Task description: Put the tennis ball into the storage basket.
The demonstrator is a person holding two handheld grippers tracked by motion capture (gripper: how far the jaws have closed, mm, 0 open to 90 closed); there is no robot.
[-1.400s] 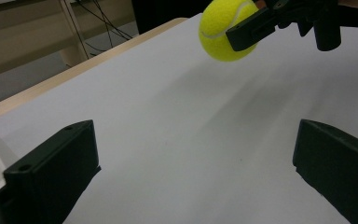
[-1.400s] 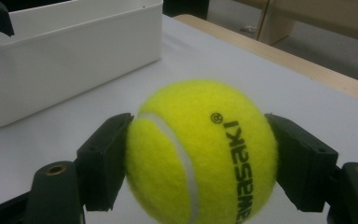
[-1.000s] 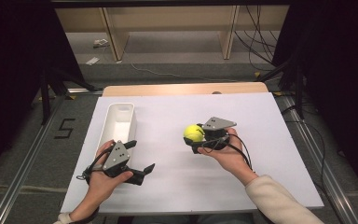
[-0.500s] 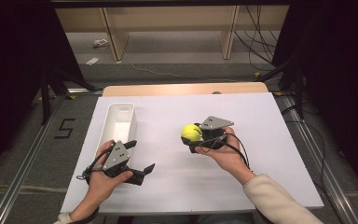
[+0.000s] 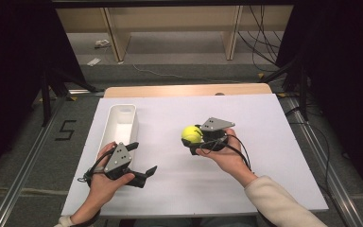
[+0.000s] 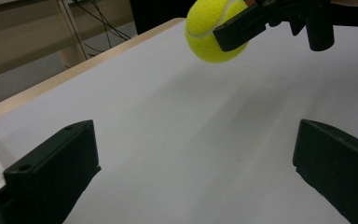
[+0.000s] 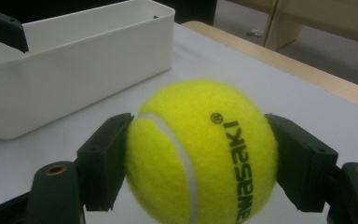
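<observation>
Above the white table (image 5: 264,142), your right gripper (image 5: 194,140) clamps the tennis ball (image 5: 191,134); left gripper (image 5: 144,163) gapes empty; depositing into the white bin (image 5: 118,118) remains.

Fuzzy felt tennis ball (image 7: 200,154), smooth glossy plastic bin (image 7: 74,70), matt white table sheet (image 5: 264,123).

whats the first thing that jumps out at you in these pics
The bright yellow tennis ball stands out at once, clamped between the jaws of the right hand-held gripper above the middle of the white table. Next comes the long white bin at the table's left side, seemingly empty. Just in front of it the left hand-held gripper waits with its jaws open and nothing between them.
</observation>
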